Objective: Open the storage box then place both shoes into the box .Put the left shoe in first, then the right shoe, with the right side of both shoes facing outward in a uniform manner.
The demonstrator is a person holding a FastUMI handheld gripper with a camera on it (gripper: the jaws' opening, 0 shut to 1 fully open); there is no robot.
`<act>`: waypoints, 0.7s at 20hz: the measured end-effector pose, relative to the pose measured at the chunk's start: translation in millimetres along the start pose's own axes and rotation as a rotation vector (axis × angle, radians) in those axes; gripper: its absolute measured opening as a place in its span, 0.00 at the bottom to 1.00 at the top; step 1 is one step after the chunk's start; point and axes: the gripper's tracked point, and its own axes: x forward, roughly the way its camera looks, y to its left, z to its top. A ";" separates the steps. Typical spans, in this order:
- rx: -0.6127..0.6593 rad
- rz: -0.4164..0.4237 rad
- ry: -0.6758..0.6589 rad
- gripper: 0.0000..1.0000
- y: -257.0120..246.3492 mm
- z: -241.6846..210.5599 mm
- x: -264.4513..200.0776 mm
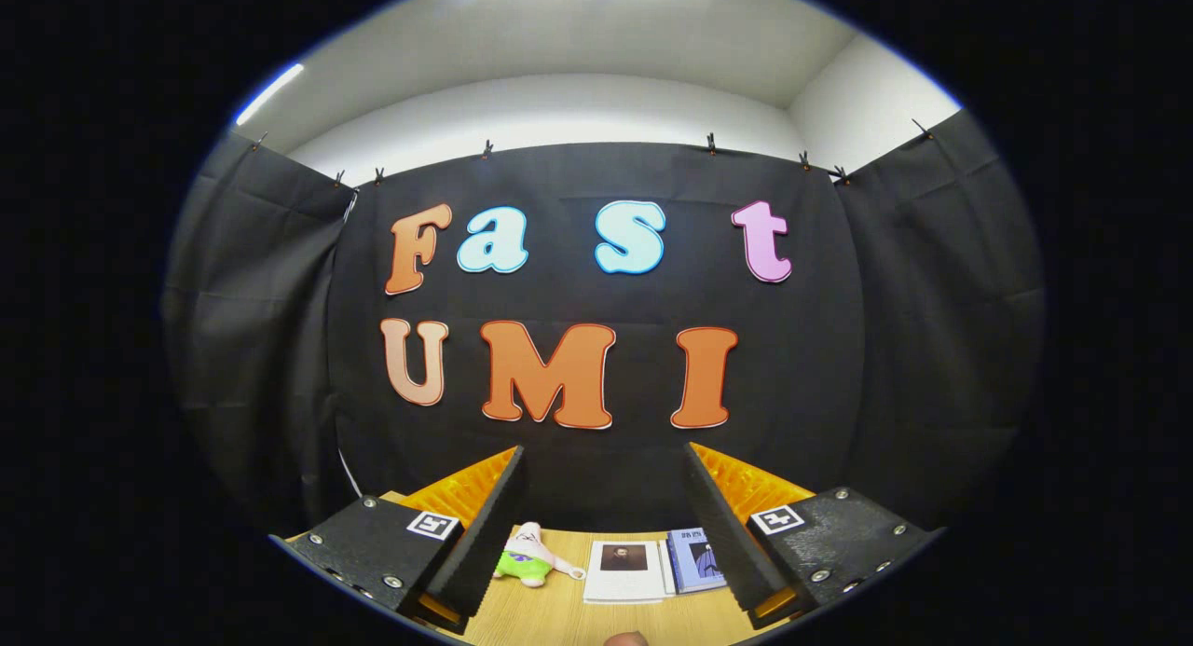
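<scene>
Gripper (604, 525) fingers are held spread wide with nothing between them, raised toward the booth wall above a table (559, 618) bearing a plush toy (527, 557) and two booklets (652, 567) at its far edge; where box and shoes lie cannot be told.

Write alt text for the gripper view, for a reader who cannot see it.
The gripper hangs open and empty above a wooden table, facing the booth's black cloth wall. Between its fingers lie a small plush toy, a white booklet and a blue booklet.
</scene>
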 end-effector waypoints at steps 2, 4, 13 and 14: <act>0.010 -0.007 -0.009 0.98 -2.4 0.3 -0.7; 0.028 -0.005 -0.013 0.98 -3.1 -0.6 -3.3; 0.011 -0.043 -0.029 0.98 -15.4 -9.5 -2.0; 0.009 -0.037 -0.034 0.98 -14.6 -8.5 -3.9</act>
